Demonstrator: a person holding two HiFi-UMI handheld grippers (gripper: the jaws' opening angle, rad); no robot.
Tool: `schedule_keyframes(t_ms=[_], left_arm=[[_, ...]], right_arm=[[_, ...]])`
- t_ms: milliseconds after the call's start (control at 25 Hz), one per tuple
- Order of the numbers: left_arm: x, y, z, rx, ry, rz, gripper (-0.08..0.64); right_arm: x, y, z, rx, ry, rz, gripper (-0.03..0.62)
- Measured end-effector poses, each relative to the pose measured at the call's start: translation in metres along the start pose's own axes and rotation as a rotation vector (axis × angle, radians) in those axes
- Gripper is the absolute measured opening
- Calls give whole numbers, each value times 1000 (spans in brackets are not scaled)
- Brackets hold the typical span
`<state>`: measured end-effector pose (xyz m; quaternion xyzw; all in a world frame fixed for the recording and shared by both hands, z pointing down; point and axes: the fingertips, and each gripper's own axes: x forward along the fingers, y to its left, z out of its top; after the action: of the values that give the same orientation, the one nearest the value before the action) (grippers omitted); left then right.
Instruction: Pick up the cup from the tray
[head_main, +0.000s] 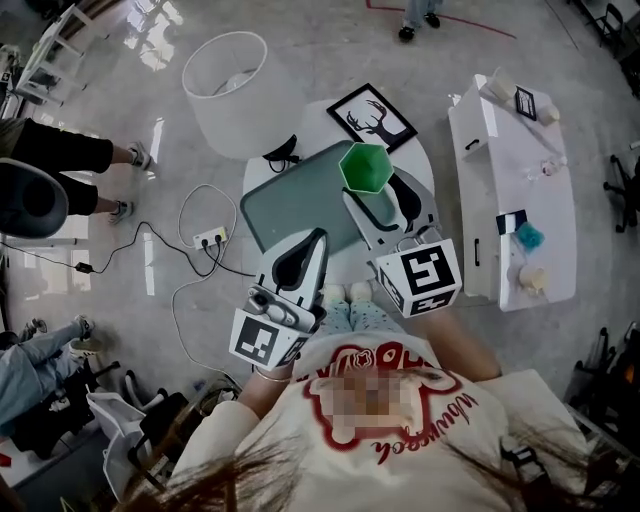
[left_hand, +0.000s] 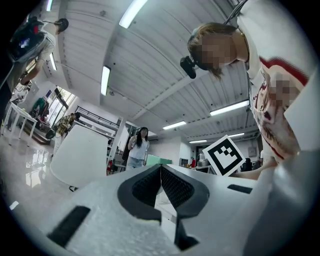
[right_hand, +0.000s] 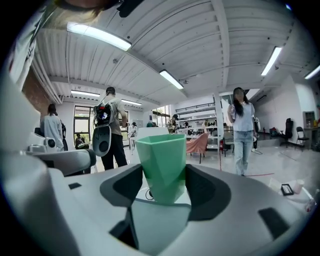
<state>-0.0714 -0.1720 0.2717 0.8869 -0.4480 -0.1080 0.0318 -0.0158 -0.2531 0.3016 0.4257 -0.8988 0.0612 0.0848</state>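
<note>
A green faceted cup (head_main: 365, 167) stands upright between the jaws of my right gripper (head_main: 372, 188), over the far right part of the grey-green tray (head_main: 290, 205). In the right gripper view the cup (right_hand: 162, 167) fills the gap and both dark pads (right_hand: 122, 187) press its sides, with the tray's surface just below its base. I cannot tell whether the base touches the tray. My left gripper (head_main: 316, 236) hovers at the tray's near edge with its jaws closed together and nothing between them; the left gripper view shows the left gripper (left_hand: 160, 172) the same way.
The tray lies on a small white table (head_main: 258, 175). A framed deer picture (head_main: 371, 117) lies behind it. A white lampshade (head_main: 228, 92) stands on the floor at far left. A long white table (head_main: 510, 190) with small items is at right. A power strip (head_main: 210, 238) and cables lie on the floor.
</note>
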Motion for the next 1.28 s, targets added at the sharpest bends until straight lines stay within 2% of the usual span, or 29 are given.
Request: schedule_keyframes(t_ms=[480,680,800,1280], left_arm=[[3,-11,5,35,-28,32,14],[1,-19,4,19,-38,58,14],[-2,-19,4,43,-51,69,14],[-31,-30,12,34,-47,80,14]], right_arm=[[-15,2,8,-10,-22,47,256],[-21,3,7,-16,-31,72,256],[-23,4,6,-16,-31,86,256],[-41,32,12,-28,-54,97,256]])
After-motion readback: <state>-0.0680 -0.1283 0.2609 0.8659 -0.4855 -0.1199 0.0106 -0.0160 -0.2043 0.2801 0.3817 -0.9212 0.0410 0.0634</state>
